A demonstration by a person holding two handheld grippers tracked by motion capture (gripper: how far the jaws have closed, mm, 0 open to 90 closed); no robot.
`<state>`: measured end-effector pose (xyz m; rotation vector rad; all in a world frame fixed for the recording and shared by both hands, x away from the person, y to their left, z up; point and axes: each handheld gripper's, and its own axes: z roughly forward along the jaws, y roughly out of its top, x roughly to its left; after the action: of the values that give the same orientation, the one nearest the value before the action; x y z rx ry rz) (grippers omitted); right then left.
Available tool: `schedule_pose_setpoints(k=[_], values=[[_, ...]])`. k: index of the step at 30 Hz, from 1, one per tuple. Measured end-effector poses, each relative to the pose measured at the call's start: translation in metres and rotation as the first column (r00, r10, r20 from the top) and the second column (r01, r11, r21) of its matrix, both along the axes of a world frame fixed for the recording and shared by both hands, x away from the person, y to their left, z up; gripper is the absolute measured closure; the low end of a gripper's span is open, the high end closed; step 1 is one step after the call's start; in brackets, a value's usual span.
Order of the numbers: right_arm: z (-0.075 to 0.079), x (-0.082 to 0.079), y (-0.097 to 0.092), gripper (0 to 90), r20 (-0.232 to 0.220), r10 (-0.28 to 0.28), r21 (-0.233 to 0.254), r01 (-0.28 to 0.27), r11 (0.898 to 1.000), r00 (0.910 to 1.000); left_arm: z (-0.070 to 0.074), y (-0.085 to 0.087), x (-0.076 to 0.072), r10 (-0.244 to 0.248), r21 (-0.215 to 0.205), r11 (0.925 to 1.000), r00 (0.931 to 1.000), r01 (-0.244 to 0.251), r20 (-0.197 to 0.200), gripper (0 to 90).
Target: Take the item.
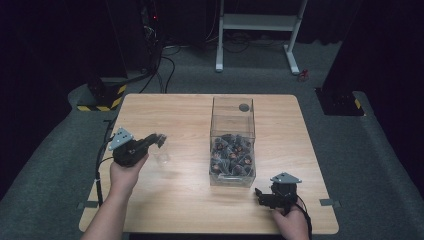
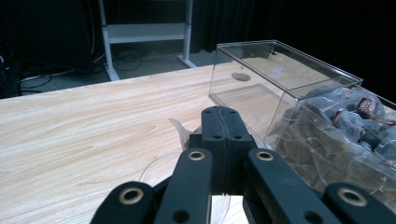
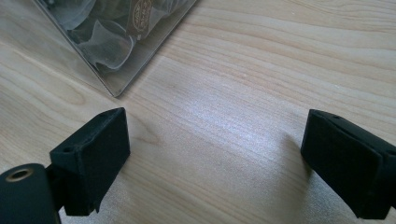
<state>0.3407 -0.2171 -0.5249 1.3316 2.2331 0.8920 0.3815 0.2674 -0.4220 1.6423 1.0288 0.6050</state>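
Note:
A clear plastic box (image 1: 233, 113) stands at the table's middle, its near half filled with several dark sachets (image 1: 232, 155). In the left gripper view the box (image 2: 280, 74) lies to the right, its sachets (image 2: 355, 121) against the wall. My left gripper (image 1: 159, 140) hovers left of the box, its jaws pressed together on the wall of a small clear cup (image 1: 161, 156). Under that gripper (image 2: 223, 114) the cup (image 2: 180, 128) shows its rim. My right gripper (image 1: 260, 194) rests open near the box's front right corner. Between the spread jaws of this gripper (image 3: 215, 140) is bare wood, the box's corner (image 3: 112, 51) beyond.
The wooden table (image 1: 170, 200) has free room to the left and in front of the box. A white metal frame (image 1: 257, 22) and cables stand on the dark floor behind. A black base with yellow stripes (image 1: 102, 97) sits by the far left corner.

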Motion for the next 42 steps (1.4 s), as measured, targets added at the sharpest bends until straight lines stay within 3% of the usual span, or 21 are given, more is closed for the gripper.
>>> schedule_pose_setpoints(k=[18,42], values=[[0.000,0.000,0.000,7.9,0.000,0.000,0.000,0.000,1.000,1.0000,-0.017,0.007,0.005,0.024,0.008,0.9997,0.9985,-0.023,-0.050,90.0],[0.000,0.000,0.000,7.9,0.000,0.001,0.000,-0.001,1.000,1.0000,-0.033,0.004,0.006,0.029,0.035,0.9990,0.9945,-0.026,-0.100,90.0]])
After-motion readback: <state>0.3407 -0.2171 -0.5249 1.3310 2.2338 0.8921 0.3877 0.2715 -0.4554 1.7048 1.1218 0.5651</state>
